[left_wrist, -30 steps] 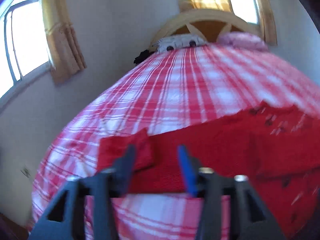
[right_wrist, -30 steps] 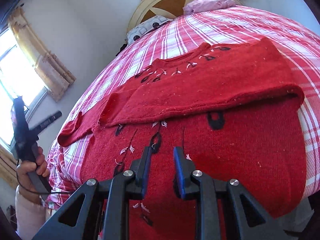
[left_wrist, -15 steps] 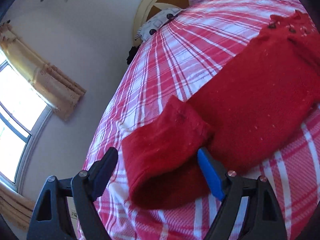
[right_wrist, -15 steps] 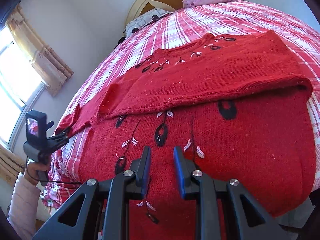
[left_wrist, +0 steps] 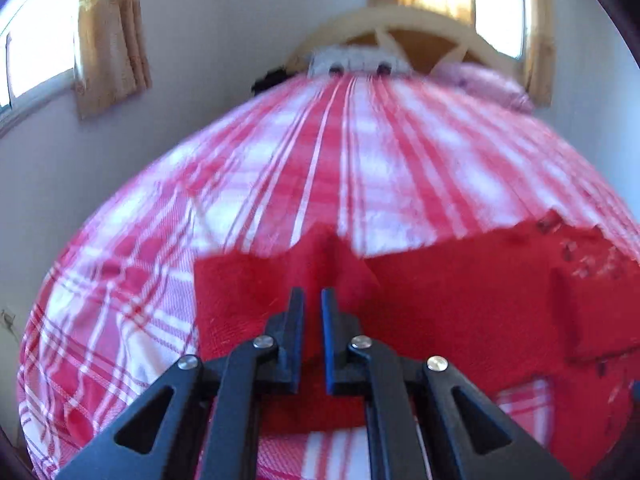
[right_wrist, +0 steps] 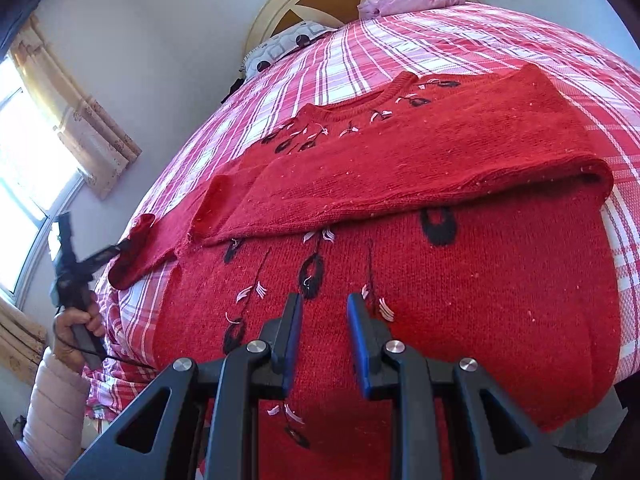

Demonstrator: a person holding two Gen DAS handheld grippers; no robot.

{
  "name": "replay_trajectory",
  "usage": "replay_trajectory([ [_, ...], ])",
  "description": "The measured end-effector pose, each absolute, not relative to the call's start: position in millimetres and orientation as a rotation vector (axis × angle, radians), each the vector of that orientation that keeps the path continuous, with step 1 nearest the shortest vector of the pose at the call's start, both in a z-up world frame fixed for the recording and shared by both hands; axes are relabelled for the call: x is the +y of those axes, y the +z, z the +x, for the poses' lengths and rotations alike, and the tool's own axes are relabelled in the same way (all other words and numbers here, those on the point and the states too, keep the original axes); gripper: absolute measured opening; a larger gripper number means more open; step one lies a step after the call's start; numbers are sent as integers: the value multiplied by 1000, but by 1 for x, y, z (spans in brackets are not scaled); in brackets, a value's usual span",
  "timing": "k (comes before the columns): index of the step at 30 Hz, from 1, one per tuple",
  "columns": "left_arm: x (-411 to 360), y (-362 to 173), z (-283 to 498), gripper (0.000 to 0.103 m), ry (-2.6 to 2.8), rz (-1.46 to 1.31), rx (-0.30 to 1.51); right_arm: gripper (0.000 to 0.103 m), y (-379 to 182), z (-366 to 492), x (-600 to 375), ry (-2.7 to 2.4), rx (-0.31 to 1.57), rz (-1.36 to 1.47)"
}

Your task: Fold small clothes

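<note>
A red sweater (right_wrist: 420,280) is lying spread across the plaid bedspread (right_wrist: 460,44), its upper half folded over, its left sleeve (left_wrist: 280,280) trailing toward the bed's edge. The left gripper (left_wrist: 312,300) is pinching that sleeve's cuff — its jaws have just been closing, and the red knit is bunching up between them. The right gripper (right_wrist: 322,304) is hanging over the sweater's lower front, jaws partly apart and pressing on nothing that shows — while the left hand (right_wrist: 76,324) is gripping its tool's handle at the bed's side.
</note>
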State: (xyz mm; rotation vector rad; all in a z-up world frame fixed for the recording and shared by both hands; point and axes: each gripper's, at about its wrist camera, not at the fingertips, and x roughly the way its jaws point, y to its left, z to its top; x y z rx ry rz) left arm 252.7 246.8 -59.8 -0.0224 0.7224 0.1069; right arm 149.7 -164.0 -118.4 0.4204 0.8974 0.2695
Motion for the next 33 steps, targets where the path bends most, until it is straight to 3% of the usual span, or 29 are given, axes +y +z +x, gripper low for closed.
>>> replay_trajectory([
  [7, 190, -8, 232, 11, -18, -38, 576, 24, -115, 148, -157, 302, 896, 417],
  [11, 198, 1, 230, 22, -16, -110, 578, 24, -99, 145, -151, 365, 848, 396],
  [13, 212, -2, 225, 40, 18, -136, 586, 24, -87, 150, -142, 429, 829, 399],
  [14, 221, -4, 218, 41, 49, -146, 588, 25, -79, 156, -133, 477, 827, 403],
  [15, 231, -6, 213, 41, 77, -149, 591, 27, -73, 163, -125, 522, 827, 409],
  [16, 237, -7, 208, 42, 100, -148, 594, 36, -65, 172, -113, 585, 827, 424],
  [17, 246, -8, 199, 47, 141, -140, 599, 46, -58, 181, -100, 641, 827, 440],
  [19, 268, -11, 181, 61, 235, -136, 592, 58, -42, 197, -69, 761, 820, 442],
  [20, 276, -11, 174, 63, 260, -144, 587, 60, -34, 209, -45, 851, 819, 434],
  [28, 336, -29, 132, 66, 394, -323, 579, 59, -64, 306, 105, 915, 986, 307],
  [33, 343, -33, 133, 66, 408, -328, 588, 48, -104, 336, 161, 816, 1017, 181],
])
